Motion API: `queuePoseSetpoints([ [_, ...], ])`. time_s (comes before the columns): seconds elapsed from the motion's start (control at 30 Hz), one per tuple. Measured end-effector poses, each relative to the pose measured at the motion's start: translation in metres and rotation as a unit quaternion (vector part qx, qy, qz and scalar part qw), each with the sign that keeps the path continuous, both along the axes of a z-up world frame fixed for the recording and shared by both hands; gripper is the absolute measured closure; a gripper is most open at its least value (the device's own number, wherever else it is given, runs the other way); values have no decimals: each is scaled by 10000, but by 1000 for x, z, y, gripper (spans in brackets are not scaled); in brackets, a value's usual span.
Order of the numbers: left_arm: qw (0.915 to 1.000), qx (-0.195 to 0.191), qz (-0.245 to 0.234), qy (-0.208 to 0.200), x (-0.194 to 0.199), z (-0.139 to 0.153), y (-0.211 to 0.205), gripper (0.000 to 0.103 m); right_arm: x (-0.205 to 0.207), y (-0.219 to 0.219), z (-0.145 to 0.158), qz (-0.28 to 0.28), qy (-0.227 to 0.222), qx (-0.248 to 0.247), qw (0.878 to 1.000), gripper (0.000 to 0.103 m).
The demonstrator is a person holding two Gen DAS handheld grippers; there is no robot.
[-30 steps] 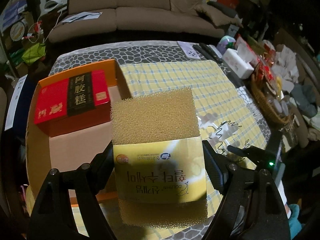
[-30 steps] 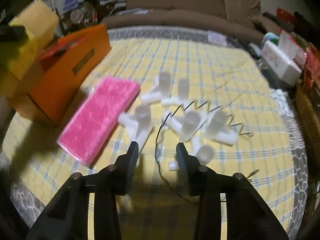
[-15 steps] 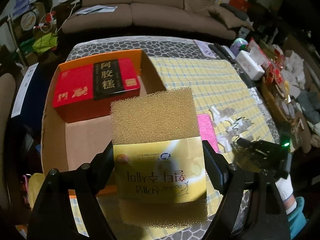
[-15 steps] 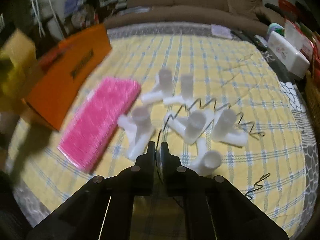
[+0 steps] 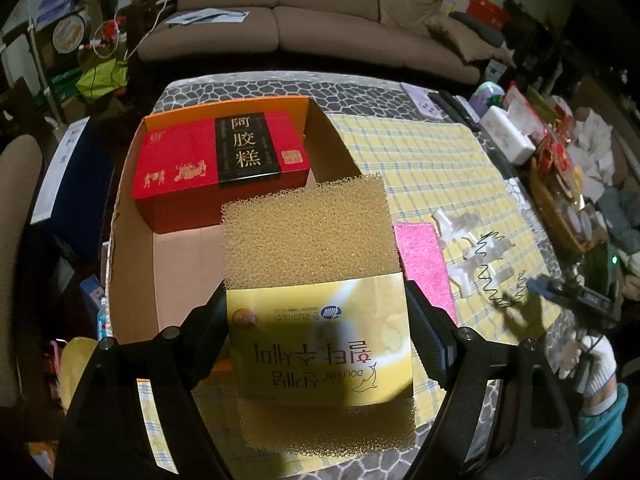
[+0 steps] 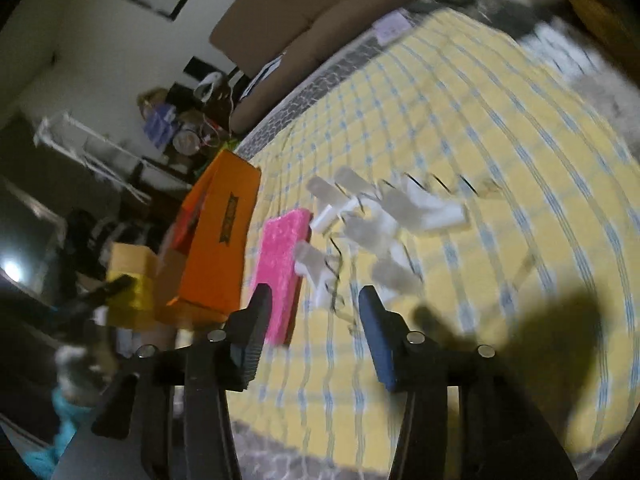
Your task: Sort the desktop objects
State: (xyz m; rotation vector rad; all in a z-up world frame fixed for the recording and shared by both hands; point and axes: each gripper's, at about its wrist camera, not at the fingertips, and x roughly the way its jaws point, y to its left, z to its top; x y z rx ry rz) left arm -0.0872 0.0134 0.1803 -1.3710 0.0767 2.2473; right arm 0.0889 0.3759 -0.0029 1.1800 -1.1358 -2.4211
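Observation:
My left gripper (image 5: 316,320) is shut on a coarse yellow sponge (image 5: 312,248) in a yellow paper sleeve, held over the near right part of an open orange carton (image 5: 180,272). A red gift box (image 5: 180,164) lies at the carton's far end. Right of the carton, a pink sponge (image 5: 422,264), white pipe fittings (image 5: 472,240) and a wire spring (image 5: 486,276) lie on the yellow checked cloth. In the blurred, tilted right wrist view my right gripper (image 6: 314,304) hovers just short of the fittings (image 6: 400,216) and pink sponge (image 6: 280,260). Its jaws are opening, with nothing between them.
A brown sofa (image 5: 320,12) stands behind the table. A white tissue box (image 5: 506,136) and a wicker basket (image 5: 556,216) crowd the table's right edge. A gloved hand (image 5: 596,364) shows low on the right. The carton's orange wall (image 6: 216,248) stands left of the pink sponge.
The right gripper closed fully, then opened again; it rolled and drew back from the fittings. The left gripper carried the yellow sponge leftward, further over the carton.

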Motion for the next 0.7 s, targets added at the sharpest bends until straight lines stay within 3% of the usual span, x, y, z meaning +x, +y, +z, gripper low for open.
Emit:
queuePoseSetpoints([
  [0.13, 9999, 89, 48, -96, 0, -6, -1, 24, 35, 33, -24, -556, -36, -1127, 9921, 54],
  [0.23, 9999, 71, 57, -143, 3, -11, 0, 24, 51, 45, -49, -996, -141, -1497, 9836, 54],
  [0.3, 9999, 39, 44, -136, 5, -12, 1, 24, 55, 48, -61, -1192, -253, -1504, 9811, 54],
  [0.37, 9999, 18, 34, -129, 7, -11, 2, 24, 54, 47, -71, -1337, -255, -1621, 9773, 61],
  [0.7, 9999, 13, 48, -136, 5, -10, 3, 24, 13, 30, -52, -1615, -306, -794, 9832, 58],
])
